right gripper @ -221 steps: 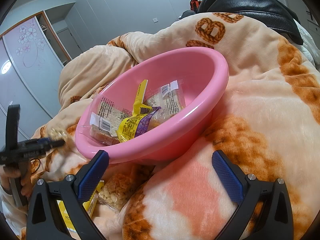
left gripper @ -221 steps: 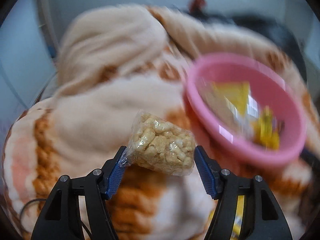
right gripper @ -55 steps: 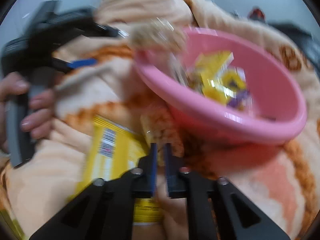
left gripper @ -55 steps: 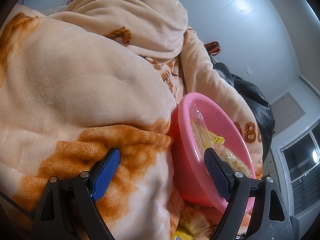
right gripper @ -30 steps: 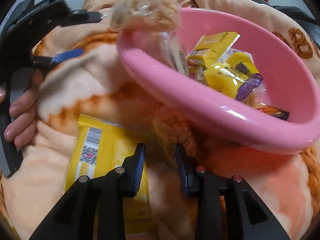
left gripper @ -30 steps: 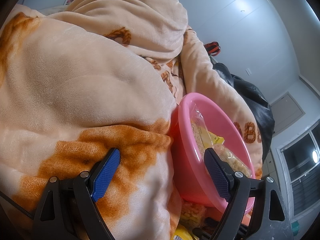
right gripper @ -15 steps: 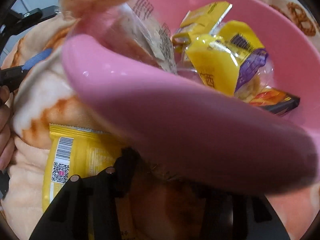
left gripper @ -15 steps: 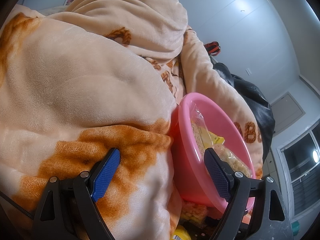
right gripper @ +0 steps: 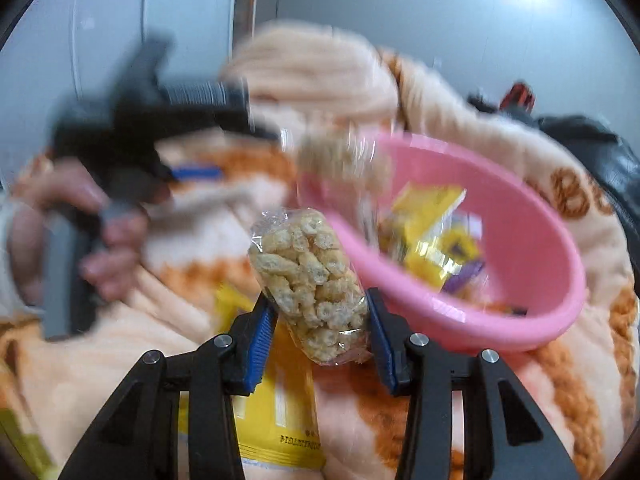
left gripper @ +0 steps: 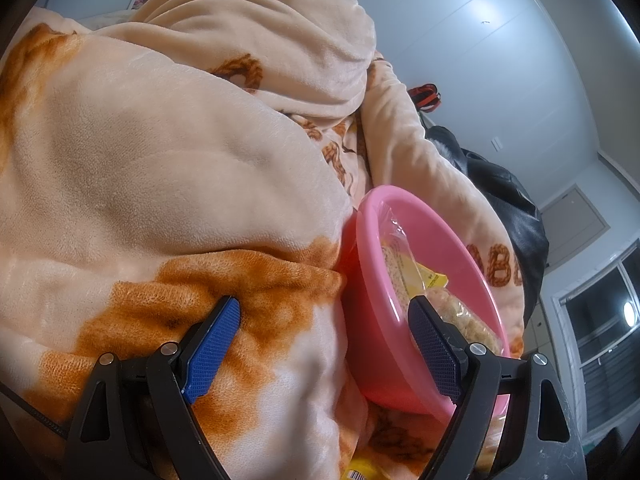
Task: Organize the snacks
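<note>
Puffs [right gripper: 310,280] now up off the blanket [right gripper: 400,412], pinched in right gripper [right gripper: 320,338], at 9 o'clock from bowl [right gripper: 560,308]. Lifted clear of the yellow pack [right gripper: 276,420] a second back. Just needs dropping in. Left gripper [left gripper: 324,344] wide open, empty, parked.

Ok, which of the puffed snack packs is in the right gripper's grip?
The clear puffed snack pack upright between the right gripper pads, off the blanket. The other rests on the pink bowl's rim.
</note>
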Available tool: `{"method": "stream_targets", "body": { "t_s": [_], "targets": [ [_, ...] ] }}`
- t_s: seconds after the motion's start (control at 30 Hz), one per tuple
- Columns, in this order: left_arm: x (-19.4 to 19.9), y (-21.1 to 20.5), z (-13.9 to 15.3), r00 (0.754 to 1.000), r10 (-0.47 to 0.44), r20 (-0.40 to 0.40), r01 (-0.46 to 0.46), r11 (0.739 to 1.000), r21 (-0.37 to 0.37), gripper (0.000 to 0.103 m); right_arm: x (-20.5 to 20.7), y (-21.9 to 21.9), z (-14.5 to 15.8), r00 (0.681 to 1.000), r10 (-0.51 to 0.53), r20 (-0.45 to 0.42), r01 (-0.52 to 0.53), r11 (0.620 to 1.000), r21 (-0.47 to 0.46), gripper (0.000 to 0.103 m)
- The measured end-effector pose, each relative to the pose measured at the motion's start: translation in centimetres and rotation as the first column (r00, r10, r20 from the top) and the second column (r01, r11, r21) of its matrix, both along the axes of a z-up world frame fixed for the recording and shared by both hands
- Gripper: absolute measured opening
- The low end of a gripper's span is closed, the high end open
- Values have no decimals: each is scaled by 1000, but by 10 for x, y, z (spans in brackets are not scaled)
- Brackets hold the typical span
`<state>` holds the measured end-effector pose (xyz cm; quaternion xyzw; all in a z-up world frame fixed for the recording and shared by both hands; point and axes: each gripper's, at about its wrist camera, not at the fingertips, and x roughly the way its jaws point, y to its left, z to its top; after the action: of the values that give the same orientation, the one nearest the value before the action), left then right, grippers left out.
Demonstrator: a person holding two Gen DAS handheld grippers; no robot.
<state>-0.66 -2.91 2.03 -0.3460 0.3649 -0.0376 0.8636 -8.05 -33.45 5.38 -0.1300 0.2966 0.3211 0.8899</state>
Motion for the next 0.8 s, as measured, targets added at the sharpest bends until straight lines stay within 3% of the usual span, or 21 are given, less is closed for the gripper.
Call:
{"method": "stream_targets", "body": {
  "t_s": [0.1,0.2,0.3,0.43,0.53,0.8],
  "targets": [
    [0,-1,0,1000,0,0,0,1000,1,84,9,-27,13,998,-68,14,65,988,137,40],
    [0,0,0,1000,0,0,0,1000,0,84,28,-58,12,994,-102,-51,112,956,271,40],
    [0,0,0,1000,-1,0,1,1000,1,84,36,-74,10,979,-181,-92,202,917,345,40],
    [0,0,0,1000,-1,0,1,1000,1,84,49,-88,-2,937,-285,-203,342,867,362,40],
    [0,0,0,1000,-1,0,1,1000,3,84,52,-92,-9,924,-285,-255,367,850,379,41],
    [-1,-1,1,1000,-5,-8,5,1000,18,84,50,-85,-2,933,-271,-237,344,867,362,52]
  ]
}}
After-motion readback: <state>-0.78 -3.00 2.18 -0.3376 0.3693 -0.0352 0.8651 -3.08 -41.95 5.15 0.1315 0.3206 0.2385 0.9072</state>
